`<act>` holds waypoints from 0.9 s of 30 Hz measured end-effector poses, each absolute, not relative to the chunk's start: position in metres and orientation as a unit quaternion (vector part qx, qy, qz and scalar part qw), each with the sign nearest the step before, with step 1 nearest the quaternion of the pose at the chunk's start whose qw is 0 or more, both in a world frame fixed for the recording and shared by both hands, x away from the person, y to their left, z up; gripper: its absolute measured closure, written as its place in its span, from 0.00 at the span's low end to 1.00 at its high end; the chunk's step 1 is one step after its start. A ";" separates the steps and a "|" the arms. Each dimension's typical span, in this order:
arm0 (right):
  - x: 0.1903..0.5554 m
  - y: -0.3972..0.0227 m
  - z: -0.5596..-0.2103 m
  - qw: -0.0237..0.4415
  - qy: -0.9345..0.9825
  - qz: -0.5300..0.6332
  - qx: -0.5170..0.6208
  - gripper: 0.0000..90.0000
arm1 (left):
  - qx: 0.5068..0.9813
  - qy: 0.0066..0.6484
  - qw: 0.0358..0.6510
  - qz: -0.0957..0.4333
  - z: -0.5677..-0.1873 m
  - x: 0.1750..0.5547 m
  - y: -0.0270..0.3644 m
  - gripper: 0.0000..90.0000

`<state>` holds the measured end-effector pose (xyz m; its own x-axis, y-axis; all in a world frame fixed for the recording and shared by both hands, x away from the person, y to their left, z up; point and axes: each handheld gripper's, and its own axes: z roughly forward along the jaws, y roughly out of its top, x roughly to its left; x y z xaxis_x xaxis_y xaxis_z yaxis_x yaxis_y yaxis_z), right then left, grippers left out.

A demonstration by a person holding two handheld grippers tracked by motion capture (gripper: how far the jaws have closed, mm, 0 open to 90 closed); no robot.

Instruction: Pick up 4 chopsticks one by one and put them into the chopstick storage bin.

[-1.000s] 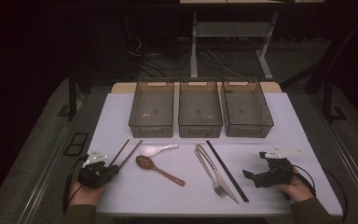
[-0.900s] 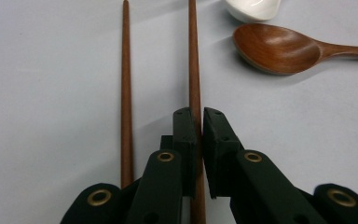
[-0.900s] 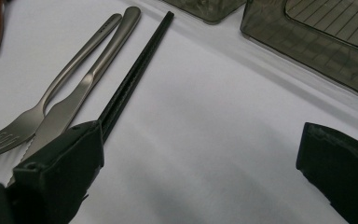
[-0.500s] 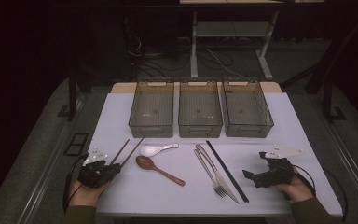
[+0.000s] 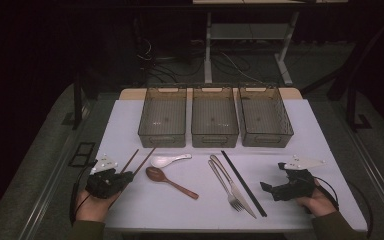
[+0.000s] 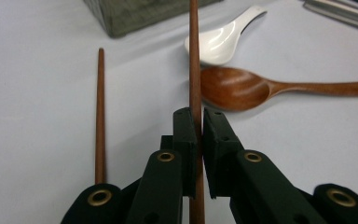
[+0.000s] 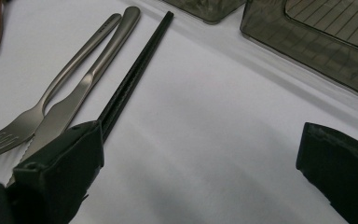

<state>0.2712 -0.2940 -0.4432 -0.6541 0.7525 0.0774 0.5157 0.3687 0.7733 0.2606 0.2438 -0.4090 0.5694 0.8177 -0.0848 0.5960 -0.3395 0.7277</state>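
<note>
Right, the left gripper (image 6: 198, 140) is clamped on one brown chopstick (image 6: 195, 60), jaws pinched tight on the shaft near its thick end, the tip pointing away toward the white spoon (image 6: 223, 39) and the wooden spoon (image 6: 242, 88). Its twin chopstick (image 6: 100, 112) lies loose on the table just beside it, apart from the jaws. My read on handling: light, stiff, thin and round, so it can roll or pivot in a flat pad grip; holding near the thick end is secure enough, but the long free end will swing, so a grip closer to the middle would steady it. Lacquer looks smooth, maybe slippery. The right gripper (image 5: 280, 189) rests on the table with jaws wide open, holding nothing, near the black chopsticks (image 5: 243, 182), knife (image 5: 234, 186) and fork (image 5: 225, 184). Three clear bins (image 5: 215, 117) sit in a row at the far side, apparently empty. The tabletop (image 5: 320, 135) is white, smooth, matte and flat. The room around is dark, with desk legs and cables on the floor behind.
</note>
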 end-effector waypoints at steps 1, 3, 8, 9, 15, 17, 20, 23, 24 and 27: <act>0.271 -0.294 -0.443 0.146 0.814 0.405 0.389 0.01 | 0.805 0.437 0.372 0.149 -0.408 0.261 0.243 0.93; 0.271 -0.294 -0.443 0.146 0.814 0.406 0.389 0.01 | 0.806 0.434 0.373 0.149 -0.406 0.263 0.243 0.93; 0.271 -0.293 -0.442 0.144 0.807 0.415 0.394 0.01 | 0.804 0.430 0.383 0.149 -0.402 0.267 0.240 0.93; 0.271 -0.293 -0.442 0.144 0.806 0.417 0.395 0.01 | 0.804 0.428 0.385 0.150 -0.401 0.267 0.240 0.93; 0.269 -0.289 -0.444 0.149 0.804 0.420 0.394 0.01 | 0.803 0.423 0.392 0.149 -0.396 0.270 0.237 0.93; 0.269 -0.290 -0.446 0.147 0.804 0.419 0.394 0.01 | 0.803 0.420 0.396 0.147 -0.395 0.271 0.237 0.93; 0.269 -0.291 -0.447 0.145 0.804 0.420 0.396 0.01 | 0.803 0.418 0.399 0.147 -0.393 0.273 0.236 0.93; 0.269 -0.292 -0.449 0.140 0.803 0.420 0.398 0.01 | 0.799 0.417 0.408 0.146 -0.391 0.273 0.236 0.93; 0.269 -0.292 -0.449 0.138 0.804 0.419 0.398 0.01 | 0.800 0.416 0.408 0.145 -0.390 0.274 0.236 0.93; 0.268 -0.291 -0.450 0.137 0.807 0.416 0.396 0.01 | 0.798 0.414 0.414 0.143 -0.388 0.276 0.235 0.93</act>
